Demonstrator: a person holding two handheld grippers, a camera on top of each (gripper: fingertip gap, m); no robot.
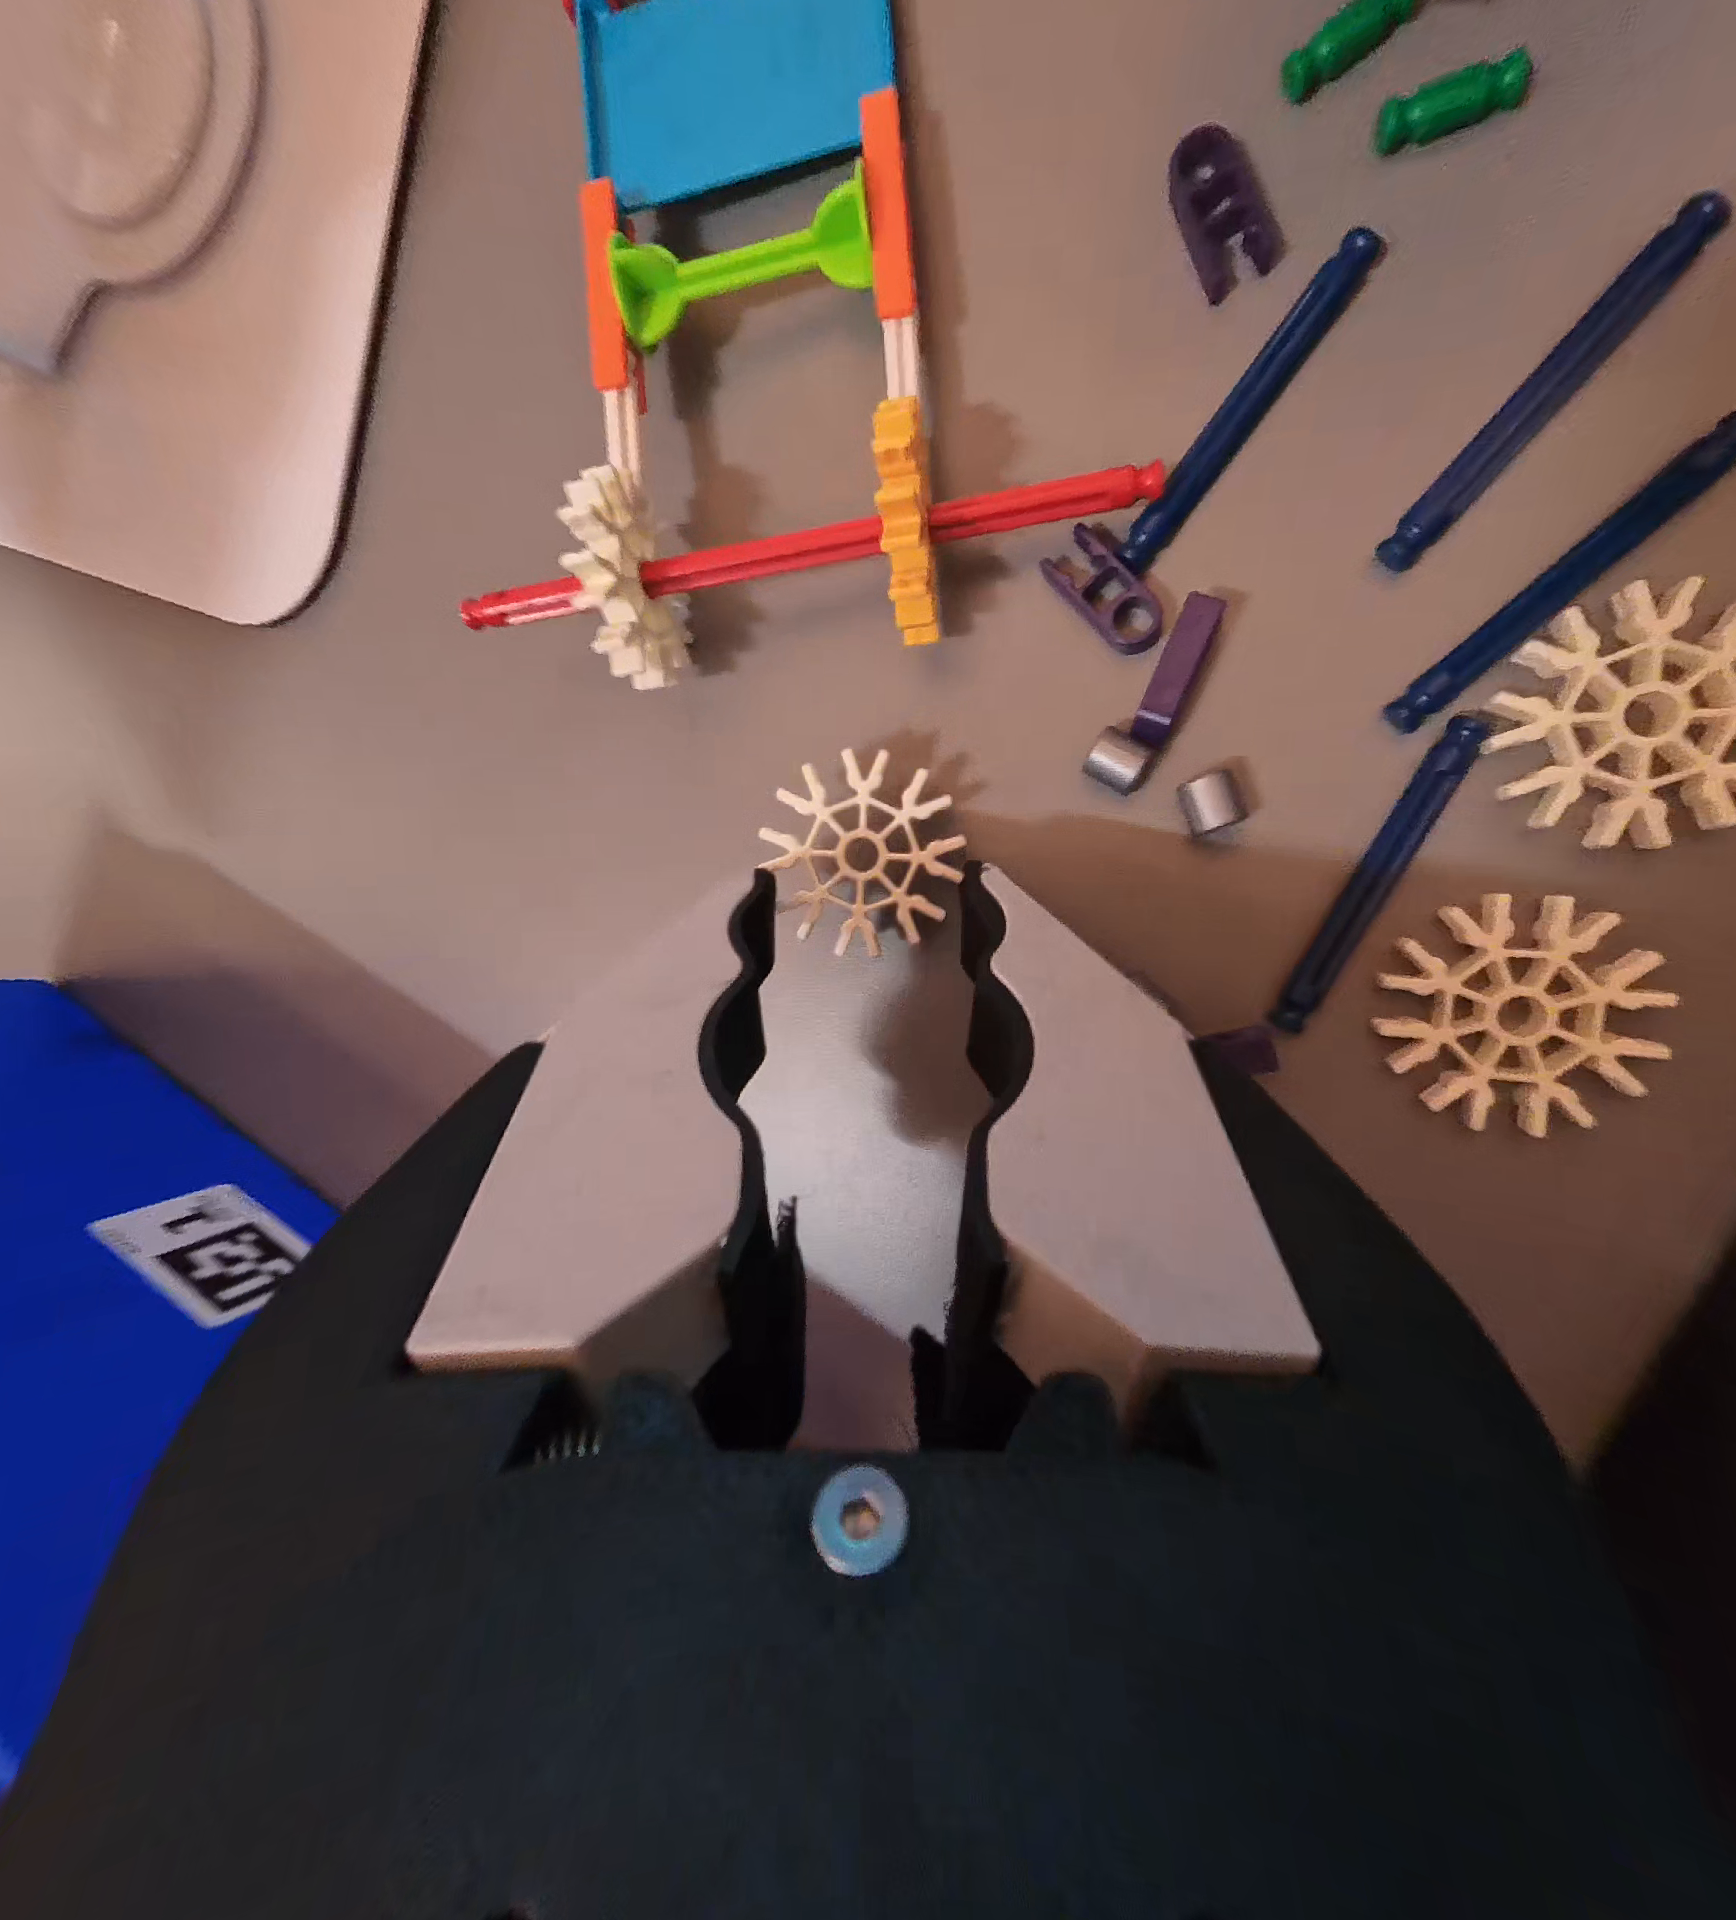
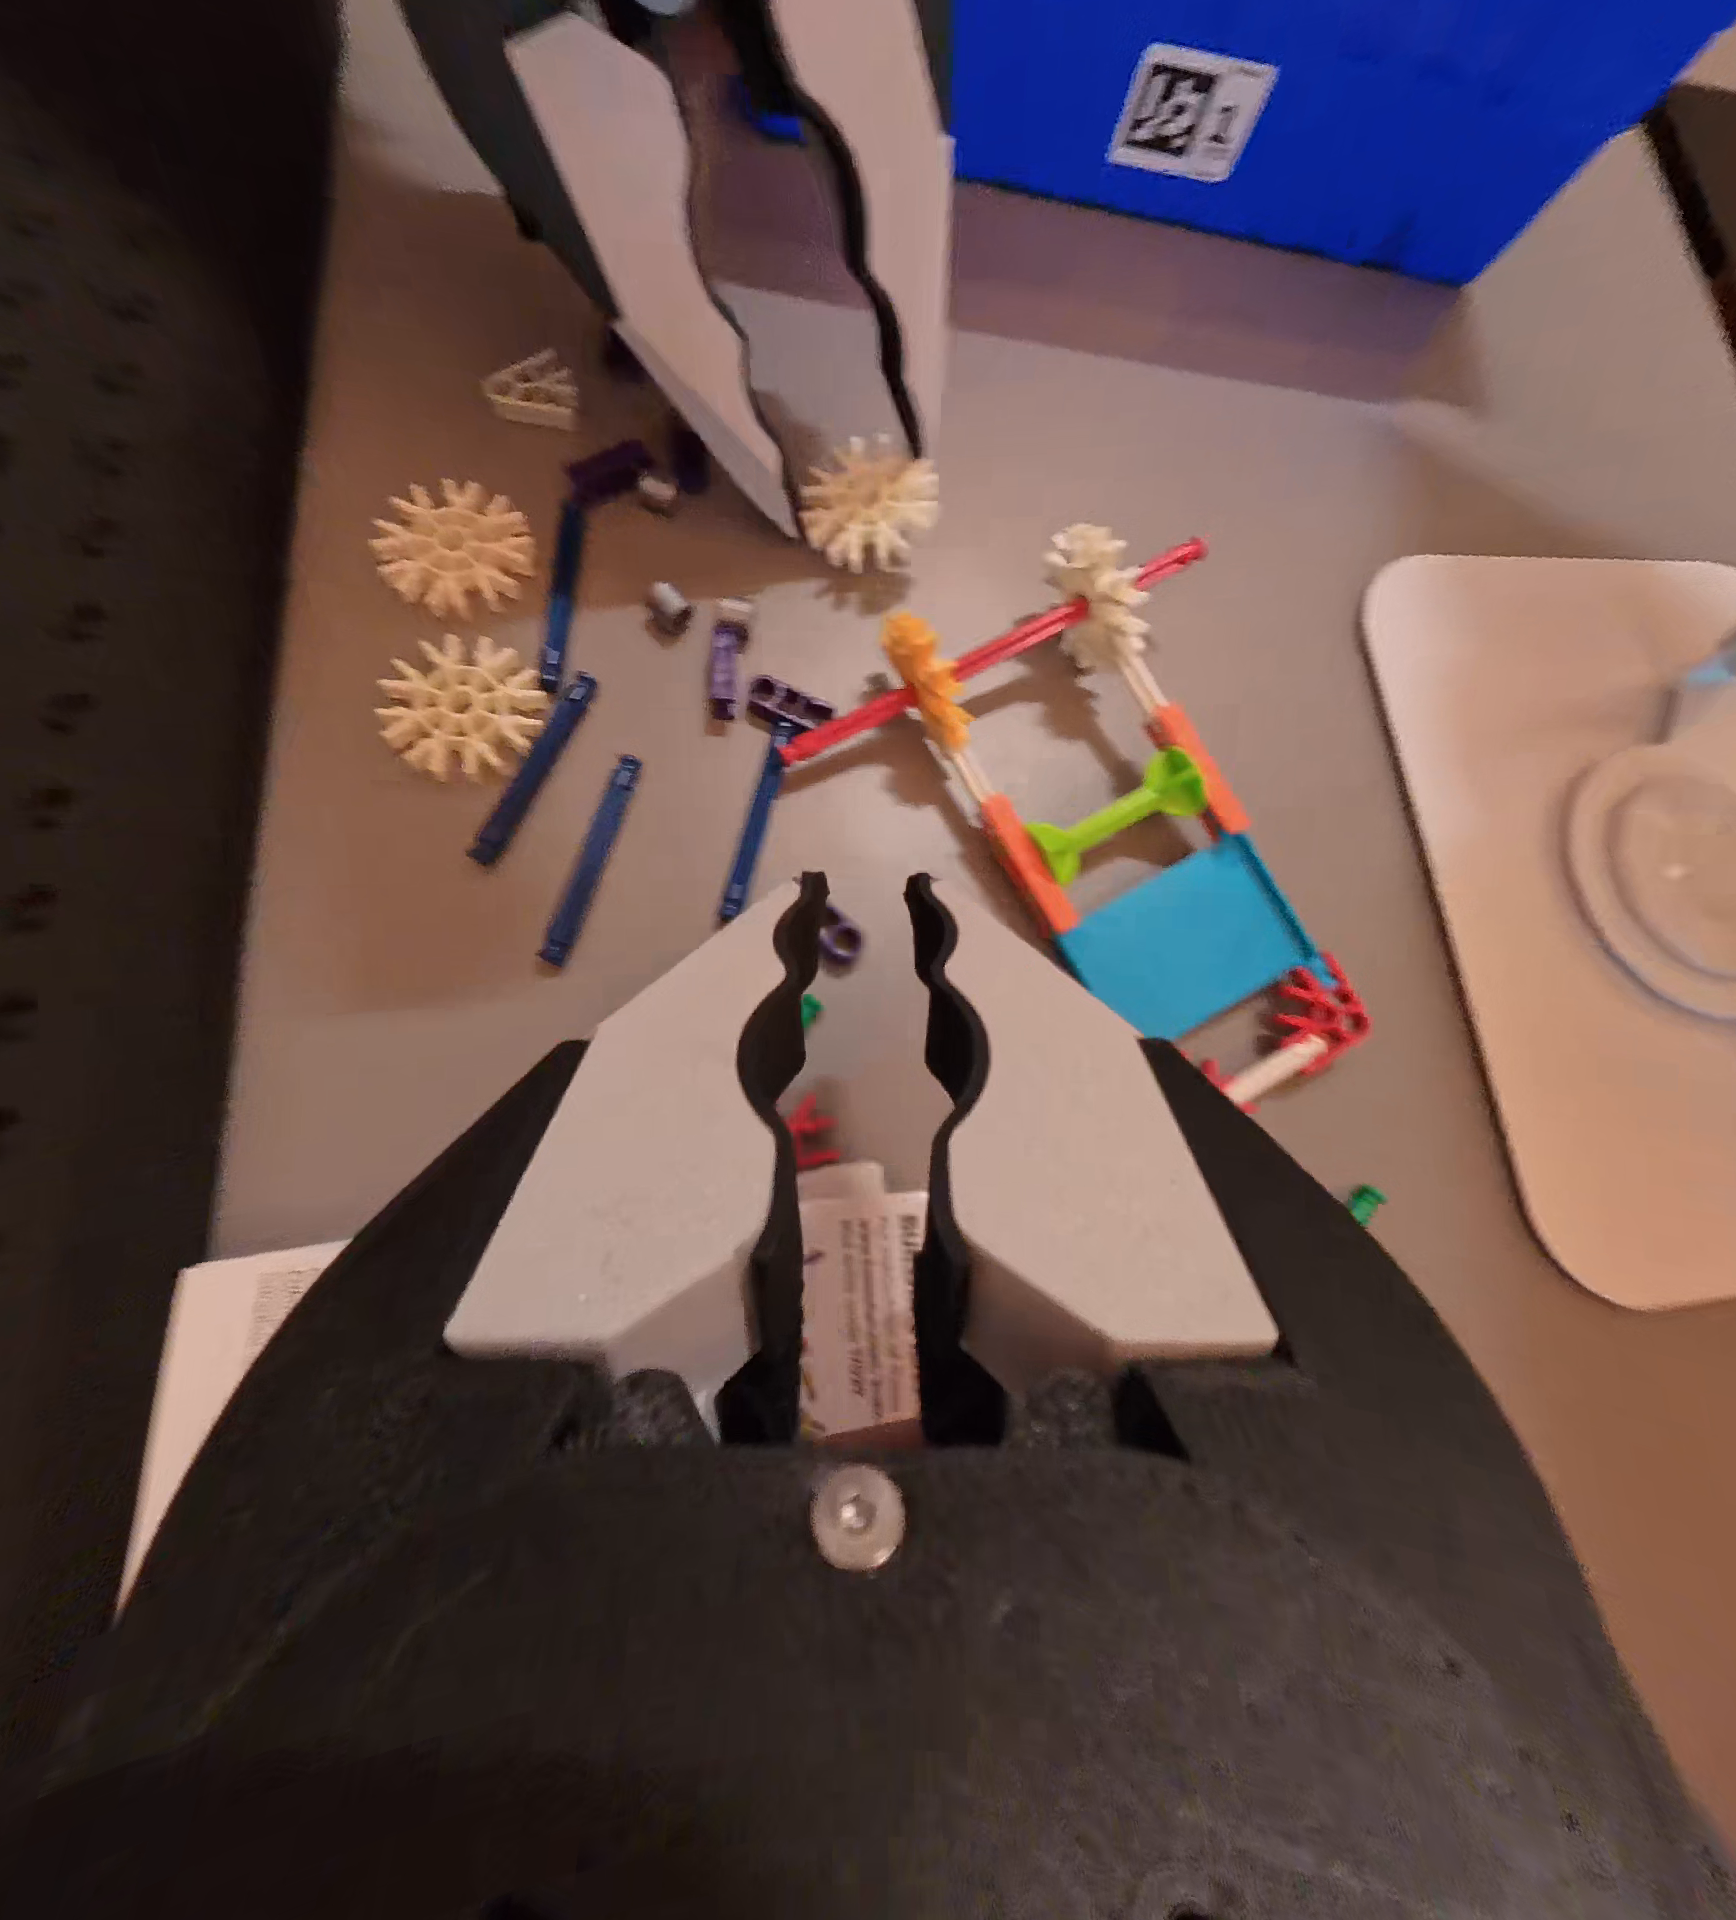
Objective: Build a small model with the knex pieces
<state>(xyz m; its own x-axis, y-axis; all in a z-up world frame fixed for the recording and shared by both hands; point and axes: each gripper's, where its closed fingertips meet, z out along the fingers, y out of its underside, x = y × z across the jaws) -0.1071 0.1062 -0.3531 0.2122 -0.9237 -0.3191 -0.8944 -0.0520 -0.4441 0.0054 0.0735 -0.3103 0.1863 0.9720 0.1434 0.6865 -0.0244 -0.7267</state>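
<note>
Cream plastic, spoked like a snowflake, the small connector wheel (image 1: 862,854) is sitting between the fingertips of the left tool (image 1: 866,883), which is gripping it by its rim; the right wrist view is showing the same wheel (image 2: 869,503) pinched at the tips and hanging just above the grey counter (image 1: 324,727). Just beyond it, a half-built toy frame (image 1: 750,343) is lying flat, with a blue panel (image 1: 734,94), orange sleeves, a lime green spool-shaped bar (image 1: 739,272) and a red rod (image 1: 812,545) running through a cream gear (image 1: 620,577) and a yellow gear (image 1: 905,520). To the right of the frame, dark blue rods (image 1: 1259,390), purple clips (image 1: 1217,213), two small grey sleeves (image 1: 1212,802), two larger cream wheels (image 1: 1648,712) and green short rods (image 1: 1451,102) are lying scattered and apart. A blue box (image 1: 33,1195) bearing a black-and-white marker sticker is standing at the near left. The right tool (image 2: 866,883) is hovering with its jaws parted and nothing between them, over a purple clip (image 2: 840,935) and a printed paper sheet (image 2: 864,1247), near the blue-panel end of the frame (image 2: 1103,821).
</note>
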